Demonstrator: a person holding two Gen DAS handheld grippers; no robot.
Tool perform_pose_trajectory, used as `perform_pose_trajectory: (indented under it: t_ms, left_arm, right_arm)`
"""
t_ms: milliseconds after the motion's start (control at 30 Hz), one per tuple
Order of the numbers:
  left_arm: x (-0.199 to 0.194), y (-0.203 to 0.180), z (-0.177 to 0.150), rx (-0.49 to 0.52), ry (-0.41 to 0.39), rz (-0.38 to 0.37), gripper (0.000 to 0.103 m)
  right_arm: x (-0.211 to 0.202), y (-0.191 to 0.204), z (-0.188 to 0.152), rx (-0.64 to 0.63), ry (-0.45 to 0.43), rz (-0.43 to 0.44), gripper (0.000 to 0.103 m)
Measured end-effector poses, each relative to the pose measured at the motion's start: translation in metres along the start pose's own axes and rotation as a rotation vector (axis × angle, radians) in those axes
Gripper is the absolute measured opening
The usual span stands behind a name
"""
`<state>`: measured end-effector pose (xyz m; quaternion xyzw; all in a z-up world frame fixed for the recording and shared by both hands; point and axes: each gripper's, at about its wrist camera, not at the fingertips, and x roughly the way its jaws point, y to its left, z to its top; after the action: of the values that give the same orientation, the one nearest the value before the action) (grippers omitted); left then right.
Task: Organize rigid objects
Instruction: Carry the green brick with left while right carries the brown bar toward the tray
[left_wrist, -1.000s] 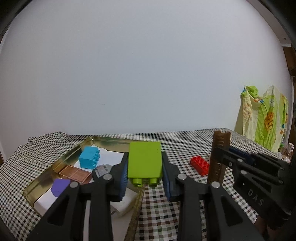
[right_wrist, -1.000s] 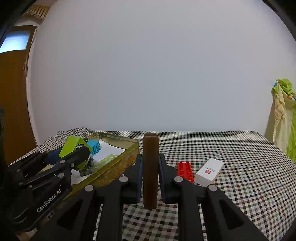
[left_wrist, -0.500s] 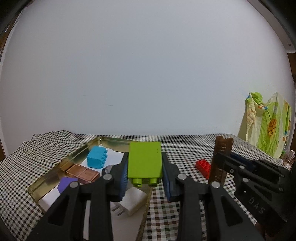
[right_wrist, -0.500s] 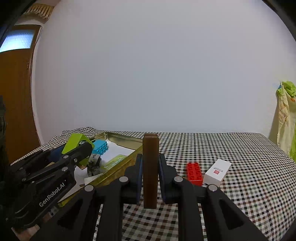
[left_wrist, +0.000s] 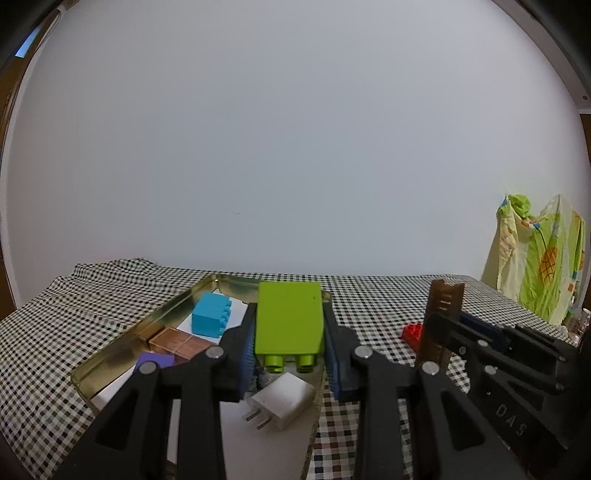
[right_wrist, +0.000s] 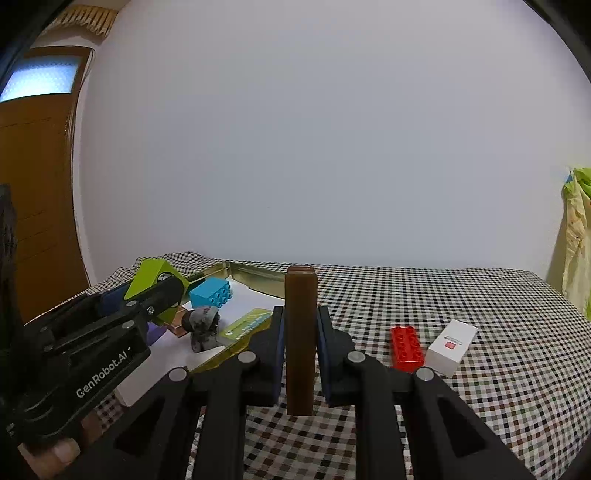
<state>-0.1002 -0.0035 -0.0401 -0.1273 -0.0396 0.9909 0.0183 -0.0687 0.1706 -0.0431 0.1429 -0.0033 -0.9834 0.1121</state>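
Gripping — left tongs (left_wrist: 290, 339) the green block (left_wrist: 289, 320), right tongs (right_wrist: 300, 345) the brown bar (right_wrist: 301, 332).

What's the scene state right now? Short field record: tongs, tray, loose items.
left tongs: shut on green block, held above the tray
right tongs: shut on brown bar, upright
tray: gold, holds blue block, copper tile, purple piece, white charger
loose on tablecloth: red brick, white box, side by side
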Motion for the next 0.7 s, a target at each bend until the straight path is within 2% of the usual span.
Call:
perform_pose_trajectory:
  t_ms: [700]
  left_arm:
    - [-0.010,0.019,0.000,-0.003,-0.012,0.017,0.030]
  right_arm:
    - [0.017,0.010,-0.001,-0.023,0.012,0.065,0.018]
